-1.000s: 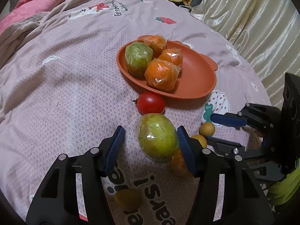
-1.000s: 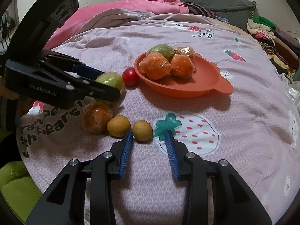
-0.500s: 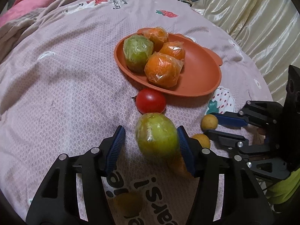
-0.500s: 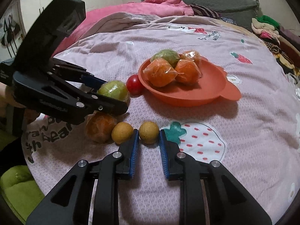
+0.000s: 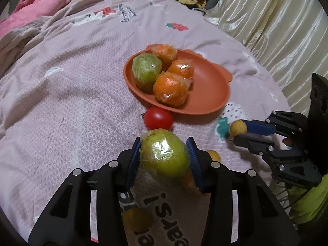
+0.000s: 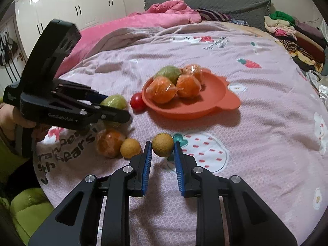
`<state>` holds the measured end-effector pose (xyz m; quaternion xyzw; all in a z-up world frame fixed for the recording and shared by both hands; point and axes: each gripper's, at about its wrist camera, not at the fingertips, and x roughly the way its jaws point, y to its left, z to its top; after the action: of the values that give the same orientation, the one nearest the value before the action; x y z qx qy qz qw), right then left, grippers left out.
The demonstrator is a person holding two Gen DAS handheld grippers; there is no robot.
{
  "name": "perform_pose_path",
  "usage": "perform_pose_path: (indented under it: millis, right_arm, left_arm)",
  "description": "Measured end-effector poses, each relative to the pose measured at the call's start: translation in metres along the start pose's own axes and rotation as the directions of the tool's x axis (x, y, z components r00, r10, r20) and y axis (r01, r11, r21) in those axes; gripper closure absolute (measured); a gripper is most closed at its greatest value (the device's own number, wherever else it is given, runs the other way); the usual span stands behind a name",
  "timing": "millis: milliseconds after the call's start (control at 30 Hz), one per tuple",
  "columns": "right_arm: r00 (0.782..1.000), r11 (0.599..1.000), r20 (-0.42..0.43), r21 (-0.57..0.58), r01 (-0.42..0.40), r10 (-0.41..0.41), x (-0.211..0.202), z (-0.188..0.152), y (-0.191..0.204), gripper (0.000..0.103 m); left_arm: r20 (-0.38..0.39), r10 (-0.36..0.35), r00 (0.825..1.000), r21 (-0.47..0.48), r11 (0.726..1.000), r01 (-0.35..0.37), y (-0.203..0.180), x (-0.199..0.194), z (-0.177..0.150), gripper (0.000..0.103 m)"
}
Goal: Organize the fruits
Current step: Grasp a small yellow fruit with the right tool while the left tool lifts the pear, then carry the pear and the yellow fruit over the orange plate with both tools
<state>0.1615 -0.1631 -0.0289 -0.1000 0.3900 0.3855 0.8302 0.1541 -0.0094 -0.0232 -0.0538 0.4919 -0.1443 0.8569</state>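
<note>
My left gripper (image 5: 165, 153) is shut on a wrapped green fruit (image 5: 165, 155) and holds it above the bedspread; it also shows in the right wrist view (image 6: 114, 102). My right gripper (image 6: 163, 147) is shut on a small brown round fruit (image 6: 163, 144), lifted off the bed; it also shows in the left wrist view (image 5: 238, 127). An orange plate (image 5: 207, 94) holds a wrapped green fruit (image 5: 146, 70) and three wrapped oranges (image 5: 170, 88). A red tomato (image 5: 158, 118) lies just in front of the plate.
On the bedspread lie a wrapped orange (image 6: 110, 142) and a second small brown fruit (image 6: 130, 148). Another small yellow fruit (image 5: 137, 219) lies under my left gripper. A pink blanket (image 6: 143, 20), folded clothes (image 6: 295, 34) and a cream curtain (image 5: 276, 20) border the bed.
My left gripper closed on the green fruit and lifted it. My right gripper closed on the small brown fruit and raised it off the bedspread.
</note>
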Motion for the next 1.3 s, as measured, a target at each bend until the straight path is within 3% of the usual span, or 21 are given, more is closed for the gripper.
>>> perform_pose_path:
  millis: [500,1300]
  right_arm:
    - [0.995,1.0,0.1,-0.001,0.028,-0.028,-0.03,0.032,-0.018,0.082]
    - [0.991,0.998,0.118,0.023,0.059,-0.061,-0.026,0.057,-0.056,0.082]
  left_arm:
    - [0.06,-0.012,0.998,0.024,1.0,0.011,-0.018,-0.019,0.027,0.067]
    - [0.004,-0.029,1.0,0.11,0.994,0.028,-0.05,0.023,0.067,0.067]
